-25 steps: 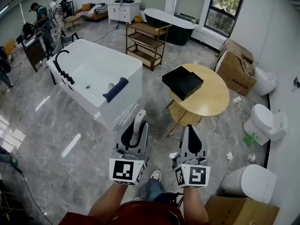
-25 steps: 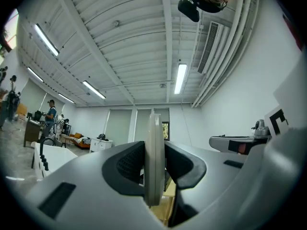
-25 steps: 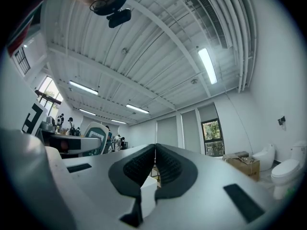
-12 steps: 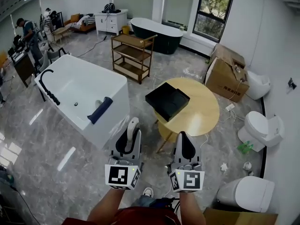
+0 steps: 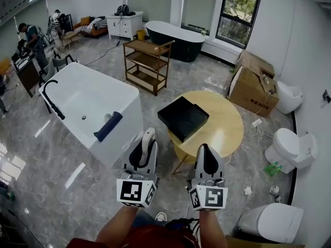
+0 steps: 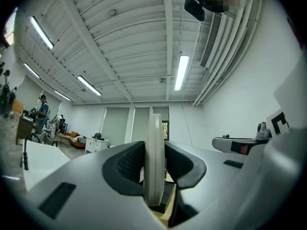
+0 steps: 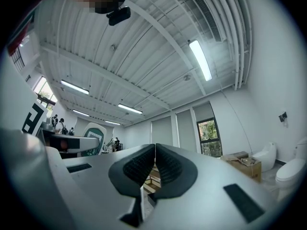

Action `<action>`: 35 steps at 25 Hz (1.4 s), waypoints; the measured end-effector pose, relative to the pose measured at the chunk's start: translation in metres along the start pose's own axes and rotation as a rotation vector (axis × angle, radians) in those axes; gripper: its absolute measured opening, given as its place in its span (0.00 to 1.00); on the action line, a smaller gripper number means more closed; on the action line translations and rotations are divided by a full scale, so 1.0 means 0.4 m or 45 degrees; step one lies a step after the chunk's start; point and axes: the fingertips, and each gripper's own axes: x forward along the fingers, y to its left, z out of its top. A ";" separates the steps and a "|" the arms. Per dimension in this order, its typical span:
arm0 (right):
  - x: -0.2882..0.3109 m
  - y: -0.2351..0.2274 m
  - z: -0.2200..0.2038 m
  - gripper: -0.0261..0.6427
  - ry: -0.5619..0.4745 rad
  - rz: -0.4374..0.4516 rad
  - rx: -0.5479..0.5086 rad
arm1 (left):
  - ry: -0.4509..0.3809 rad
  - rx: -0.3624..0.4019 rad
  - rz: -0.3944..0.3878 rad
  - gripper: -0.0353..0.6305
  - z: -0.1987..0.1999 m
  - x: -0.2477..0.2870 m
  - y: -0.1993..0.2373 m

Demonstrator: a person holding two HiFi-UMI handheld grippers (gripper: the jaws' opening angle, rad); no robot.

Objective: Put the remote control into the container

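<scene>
While a glossy white bathtub (image 5: 88,94) bounds the left, open grey marble floor (image 5: 62,154) stretches ahead. The left gripper (image 5: 145,148) is clamped on the slim, pale remote control (image 5: 149,137), which stands on edge. Further right, the matte black square container (image 5: 182,119) sits at the left rim of the round wooden table (image 5: 227,130), slightly nearer than before. The right gripper (image 5: 205,154) has its ribbed pads together, empty.
</scene>
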 end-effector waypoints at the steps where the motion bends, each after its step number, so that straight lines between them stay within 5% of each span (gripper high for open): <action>1: 0.008 -0.005 -0.003 0.07 0.000 -0.001 0.004 | 0.001 0.002 -0.002 0.24 -0.002 0.009 0.001; 14: 0.161 -0.023 -0.077 0.07 0.010 -0.022 -0.005 | 0.011 -0.008 -0.029 0.24 -0.064 0.157 0.084; 35: 0.690 -0.002 -0.184 0.07 0.076 -0.096 -0.048 | 0.023 -0.080 -0.160 0.24 -0.111 0.623 0.376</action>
